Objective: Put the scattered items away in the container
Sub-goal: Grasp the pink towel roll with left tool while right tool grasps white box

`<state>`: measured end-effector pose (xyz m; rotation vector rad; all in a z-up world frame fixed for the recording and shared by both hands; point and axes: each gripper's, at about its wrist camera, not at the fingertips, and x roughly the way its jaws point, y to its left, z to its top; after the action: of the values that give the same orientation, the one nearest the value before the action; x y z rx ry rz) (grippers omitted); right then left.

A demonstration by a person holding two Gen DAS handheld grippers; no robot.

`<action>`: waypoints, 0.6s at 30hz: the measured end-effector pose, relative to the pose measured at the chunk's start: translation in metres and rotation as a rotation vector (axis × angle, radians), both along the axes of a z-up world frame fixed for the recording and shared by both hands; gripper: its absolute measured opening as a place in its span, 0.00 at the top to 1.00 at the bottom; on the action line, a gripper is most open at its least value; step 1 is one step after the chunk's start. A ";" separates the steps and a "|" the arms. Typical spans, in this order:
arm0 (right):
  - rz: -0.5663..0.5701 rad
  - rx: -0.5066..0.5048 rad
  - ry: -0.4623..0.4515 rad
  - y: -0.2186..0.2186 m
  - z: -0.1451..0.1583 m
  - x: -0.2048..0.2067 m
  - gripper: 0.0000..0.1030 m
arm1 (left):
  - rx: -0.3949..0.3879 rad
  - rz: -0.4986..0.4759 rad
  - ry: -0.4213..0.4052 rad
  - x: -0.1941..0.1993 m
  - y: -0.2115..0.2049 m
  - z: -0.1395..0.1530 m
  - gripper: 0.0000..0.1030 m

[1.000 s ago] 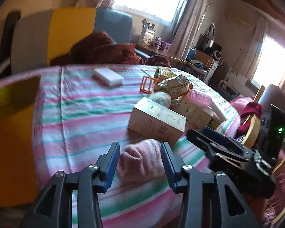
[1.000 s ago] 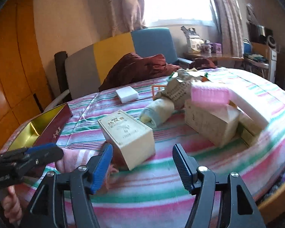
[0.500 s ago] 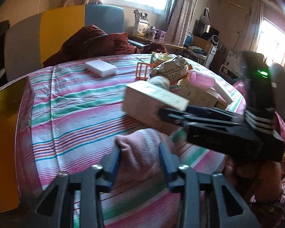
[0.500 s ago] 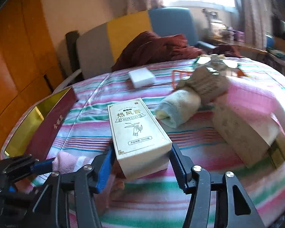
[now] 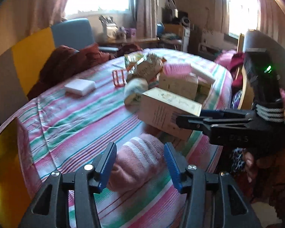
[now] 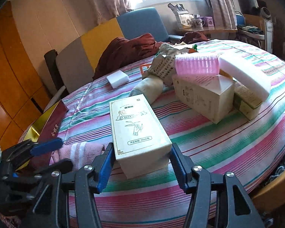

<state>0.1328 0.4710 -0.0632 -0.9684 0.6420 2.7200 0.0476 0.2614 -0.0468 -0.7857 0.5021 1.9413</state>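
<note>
the right gripper point(image 6: 140, 163) clamps the near end of a cream box point(image 6: 138, 125), its long axis pointing away across the striped table point(image 6: 228, 148). the open container point(image 6: 47, 125) lies to the far left. the left gripper point(image 5: 140, 163), jaws wide, straddles a pink towel point(image 5: 138, 159).

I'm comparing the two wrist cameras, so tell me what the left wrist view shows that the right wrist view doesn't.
Only the left wrist view shows the right gripper from the side, shut on the cream box, with a hand beneath it. Only the right wrist view shows the box's printed top, the container's maroon wall, and the white foam block leaning on the pile. Both show the open left gripper around the pink towel and the striped tablecloth.
</note>
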 end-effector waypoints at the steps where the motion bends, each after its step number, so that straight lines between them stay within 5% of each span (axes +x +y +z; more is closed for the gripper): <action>1: 0.008 -0.008 0.000 0.000 0.000 -0.001 0.42 | -0.022 -0.007 0.005 -0.001 0.003 -0.003 0.49; 7: 0.033 0.090 -0.021 -0.004 0.009 -0.013 0.40 | -0.107 -0.019 0.020 -0.002 0.006 -0.017 0.49; 12: 0.048 0.160 -0.073 -0.011 0.004 -0.025 0.45 | -0.076 0.004 -0.004 -0.001 0.002 -0.021 0.49; 18: 0.042 0.155 -0.073 -0.013 0.000 -0.023 0.47 | -0.131 -0.032 0.077 0.014 0.001 -0.021 0.49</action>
<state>0.1101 0.4584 -0.0633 -1.0478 0.3953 2.7078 0.0615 0.2620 -0.0683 -0.7823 0.6903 1.9296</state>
